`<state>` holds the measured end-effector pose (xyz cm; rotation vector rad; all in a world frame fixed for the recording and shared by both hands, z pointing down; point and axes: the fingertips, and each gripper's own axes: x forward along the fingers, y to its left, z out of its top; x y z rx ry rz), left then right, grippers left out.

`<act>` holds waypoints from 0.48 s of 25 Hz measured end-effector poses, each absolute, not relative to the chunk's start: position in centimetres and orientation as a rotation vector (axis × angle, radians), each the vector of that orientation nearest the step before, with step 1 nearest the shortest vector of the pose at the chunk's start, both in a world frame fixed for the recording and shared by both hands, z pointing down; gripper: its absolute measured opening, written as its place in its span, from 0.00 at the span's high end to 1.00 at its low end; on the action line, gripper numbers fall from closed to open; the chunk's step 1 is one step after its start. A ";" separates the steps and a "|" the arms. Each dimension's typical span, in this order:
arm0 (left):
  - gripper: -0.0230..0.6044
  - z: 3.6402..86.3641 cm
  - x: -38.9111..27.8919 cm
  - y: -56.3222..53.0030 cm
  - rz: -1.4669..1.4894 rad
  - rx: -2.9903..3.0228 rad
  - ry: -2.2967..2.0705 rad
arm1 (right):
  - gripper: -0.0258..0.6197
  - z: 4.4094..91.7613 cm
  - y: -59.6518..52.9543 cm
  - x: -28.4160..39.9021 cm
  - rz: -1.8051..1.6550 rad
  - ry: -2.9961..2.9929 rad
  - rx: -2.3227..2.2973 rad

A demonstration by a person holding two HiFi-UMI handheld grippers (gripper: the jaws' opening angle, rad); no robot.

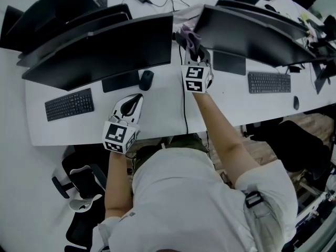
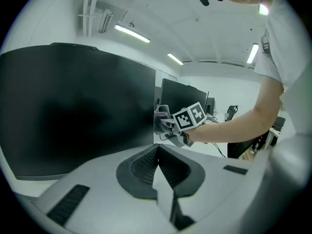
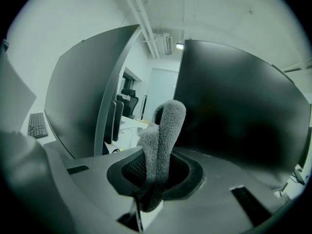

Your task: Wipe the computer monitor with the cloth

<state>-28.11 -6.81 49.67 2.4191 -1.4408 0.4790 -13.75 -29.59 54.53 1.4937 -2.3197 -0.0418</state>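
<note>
Fleece came first in the right gripper view: the grey cloth (image 3: 163, 145) stood up in a folded loop from between my jaws, and the right gripper (image 3: 155, 182) was clamped on its lower end. From the head view that gripper was reached forward over the white desk (image 1: 157, 117) into the gap between two dark curved screens. The cloth's top sat right at the inner edge of the left monitor (image 1: 100, 51), with the right monitor (image 1: 247, 33) just beside it on the other side. I could not tell from any view whether the fleece actually touched either panel.

My left gripper (image 1: 134, 103) was low over the desk in front of the left monitor, near the mouse (image 1: 146, 80) and well apart from the cloth. Its jaws were pressed together with nothing between them.

As for progress, I judged the pickup done and the cloth brought to the screens, but the wiping itself was at best at one edge. Both panels looked evenly dark, with no streak or cleaner band to show where the cloth had passed, so I could not say how much was wiped. The broad face of the left monitor seemed to remain to be covered.
</note>
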 end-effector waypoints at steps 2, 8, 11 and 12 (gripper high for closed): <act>0.96 49.9 -28.2 -6.8 0.481 2.413 -1.434 | 0.87 55.7 -29.5 -13.7 -0.029 -2.304 1.487; 0.96 51.1 -27.8 -6.7 0.507 2.399 -1.398 | 0.87 59.9 -29.4 -13.3 0.055 -2.263 1.463; 0.96 51.7 -27.7 -6.5 0.524 2.387 -1.382 | 0.87 61.7 -29.4 -13.2 0.109 -2.252 1.455; 0.96 52.0 -27.6 -6.5 0.530 2.382 -1.379 | 0.87 62.2 -29.3 -13.1 0.133 -2.245 1.454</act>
